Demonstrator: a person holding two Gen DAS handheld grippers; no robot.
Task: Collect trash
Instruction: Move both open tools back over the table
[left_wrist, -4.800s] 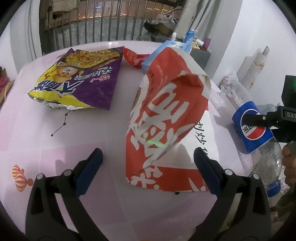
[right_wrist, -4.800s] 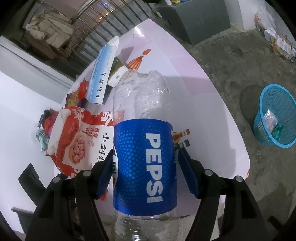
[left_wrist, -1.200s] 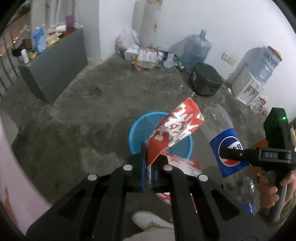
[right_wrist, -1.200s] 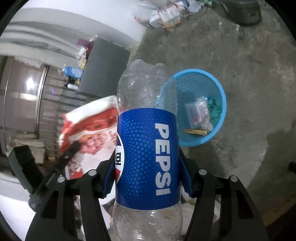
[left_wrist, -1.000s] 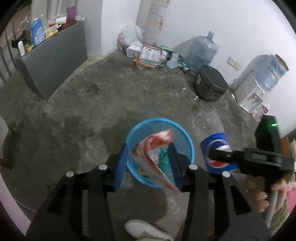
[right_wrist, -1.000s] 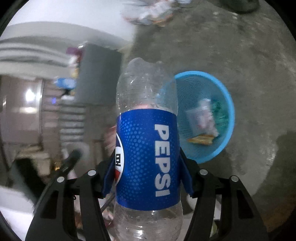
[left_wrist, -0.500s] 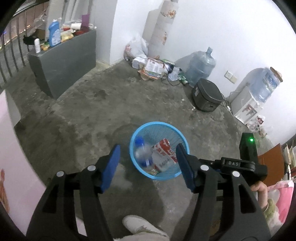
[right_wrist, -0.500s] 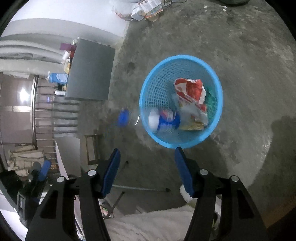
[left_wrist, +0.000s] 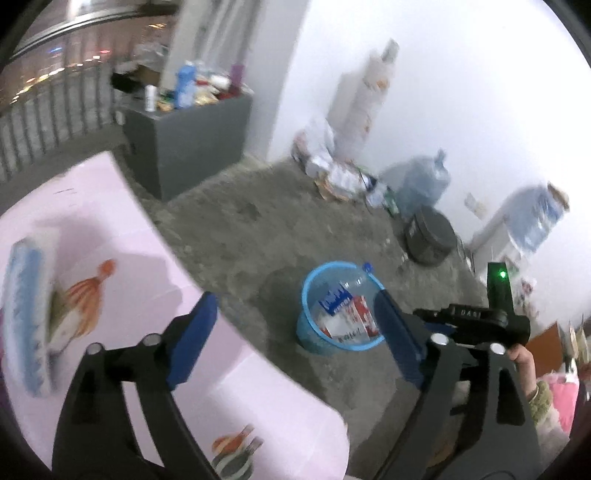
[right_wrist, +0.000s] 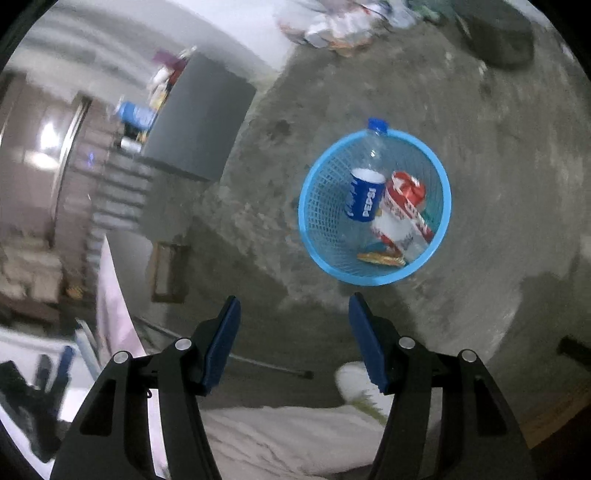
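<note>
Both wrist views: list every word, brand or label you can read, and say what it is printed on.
"PEPSI", white letters on the blue label of the bottle lying in the blue basket.
"DAS", on the black body of the right tongs; any letters after it are unclear.
Red and white snack bag in the basket: print too blurred to read.
Box on the pink table: blurred, unreadable.

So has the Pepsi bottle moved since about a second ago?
Yes. The Pepsi bottle has left the right hand-held gripper, now open, and stands inside the blue basket, cap at the rim, beside the red snack bag.
</note>
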